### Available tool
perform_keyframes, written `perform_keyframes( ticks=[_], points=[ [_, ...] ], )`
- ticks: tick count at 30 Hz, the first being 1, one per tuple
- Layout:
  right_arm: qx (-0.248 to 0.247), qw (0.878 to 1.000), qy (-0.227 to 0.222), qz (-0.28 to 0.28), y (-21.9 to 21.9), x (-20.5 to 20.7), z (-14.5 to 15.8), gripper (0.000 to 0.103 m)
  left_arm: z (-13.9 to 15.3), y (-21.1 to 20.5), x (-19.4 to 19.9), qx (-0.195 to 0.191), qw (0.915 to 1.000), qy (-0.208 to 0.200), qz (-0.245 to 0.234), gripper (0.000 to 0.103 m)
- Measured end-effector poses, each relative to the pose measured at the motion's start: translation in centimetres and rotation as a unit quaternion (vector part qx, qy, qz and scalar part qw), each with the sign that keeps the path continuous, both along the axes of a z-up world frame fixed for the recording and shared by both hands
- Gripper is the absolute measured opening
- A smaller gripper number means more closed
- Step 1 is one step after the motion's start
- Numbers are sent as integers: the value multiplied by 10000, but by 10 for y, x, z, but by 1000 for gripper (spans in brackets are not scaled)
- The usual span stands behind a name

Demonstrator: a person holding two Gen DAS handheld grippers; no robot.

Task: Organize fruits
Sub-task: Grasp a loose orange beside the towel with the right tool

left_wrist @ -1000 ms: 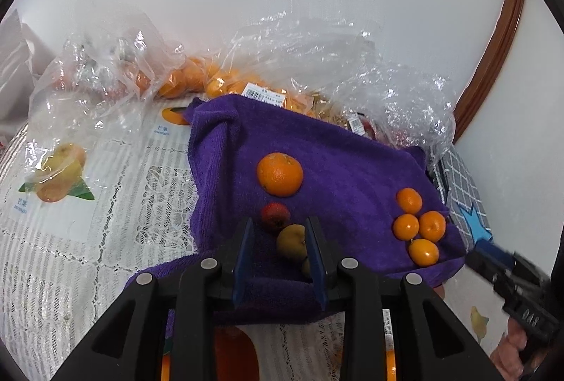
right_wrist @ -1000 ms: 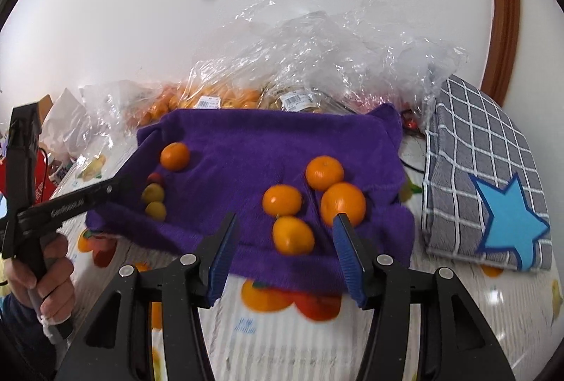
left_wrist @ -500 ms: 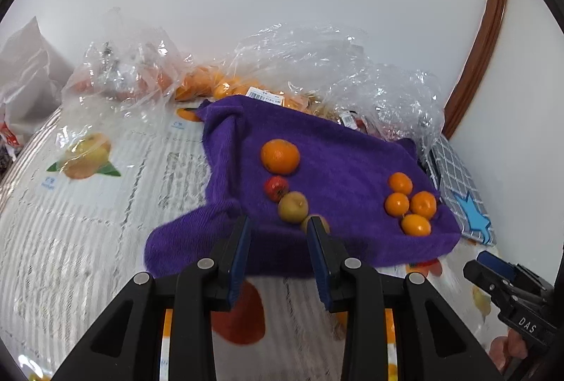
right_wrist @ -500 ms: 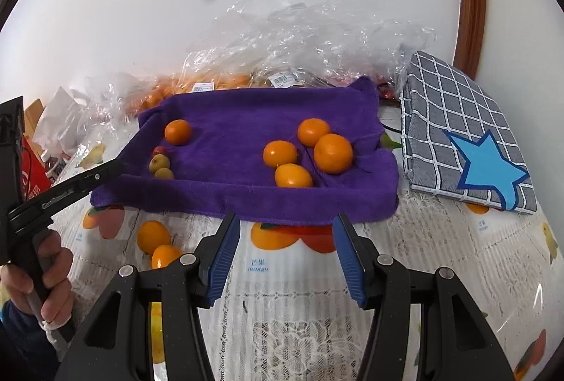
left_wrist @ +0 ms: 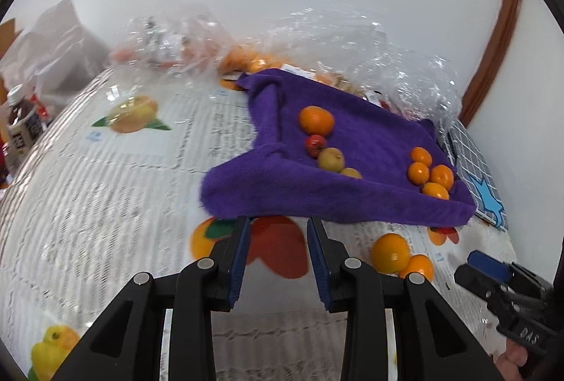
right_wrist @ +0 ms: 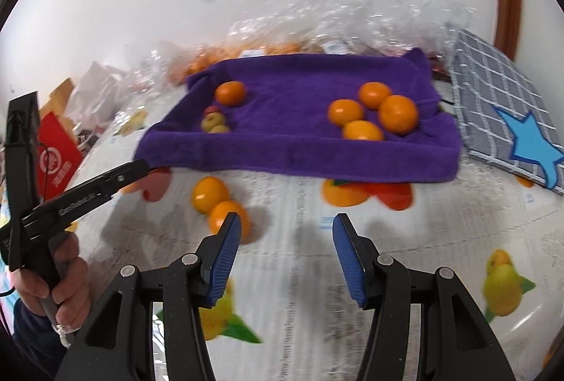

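Note:
A purple towel (left_wrist: 370, 141) (right_wrist: 299, 99) lies on the table. On it sit one orange (left_wrist: 316, 121) (right_wrist: 230, 93), a small red fruit (left_wrist: 314, 144), two greenish fruits (left_wrist: 331, 159) (right_wrist: 212, 122) and a cluster of several small oranges (left_wrist: 428, 174) (right_wrist: 373, 111). Two loose oranges (left_wrist: 390, 253) (right_wrist: 209, 195) lie on the tablecloth in front of the towel. My left gripper (left_wrist: 278, 229) is open and empty, just before the towel's near edge. My right gripper (right_wrist: 287, 226) is open and empty, with its left finger next to the nearer loose orange (right_wrist: 225, 217).
Clear plastic bags of fruit (left_wrist: 352, 39) (right_wrist: 335, 11) pile up behind the towel. A grey checked cloth with a blue star (right_wrist: 504, 113) (left_wrist: 483, 183) lies to the right. A bottle (left_wrist: 21, 123) and a red box (right_wrist: 56, 155) stand at the left. The tablecloth (left_wrist: 105, 204) has fruit prints.
Both grippers have pulled back from the towel toward the near side of the table. The two loose oranges in front of the towel have come into view. Both stay open and empty.

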State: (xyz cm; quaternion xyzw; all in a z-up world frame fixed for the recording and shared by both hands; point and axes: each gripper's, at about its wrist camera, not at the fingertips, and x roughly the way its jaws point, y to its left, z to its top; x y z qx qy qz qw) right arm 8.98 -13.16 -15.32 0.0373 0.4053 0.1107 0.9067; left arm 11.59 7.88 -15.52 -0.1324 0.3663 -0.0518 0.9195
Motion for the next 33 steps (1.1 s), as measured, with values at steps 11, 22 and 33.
perform_keyframes(
  ticks=[11, 22, 33],
  points=[
    [-3, 9986, 19, 526, 32, 2, -7, 52, 3, 28, -3, -338, 9985, -24, 429, 32],
    [-249, 9977, 194, 604, 50, 18, -23, 31, 2, 28, -1, -394, 9984, 13, 394, 32],
    [-417, 9991, -46, -65, -9, 12, -10, 31, 2, 10, -2, -315, 9995, -11, -96, 32]
  ],
)
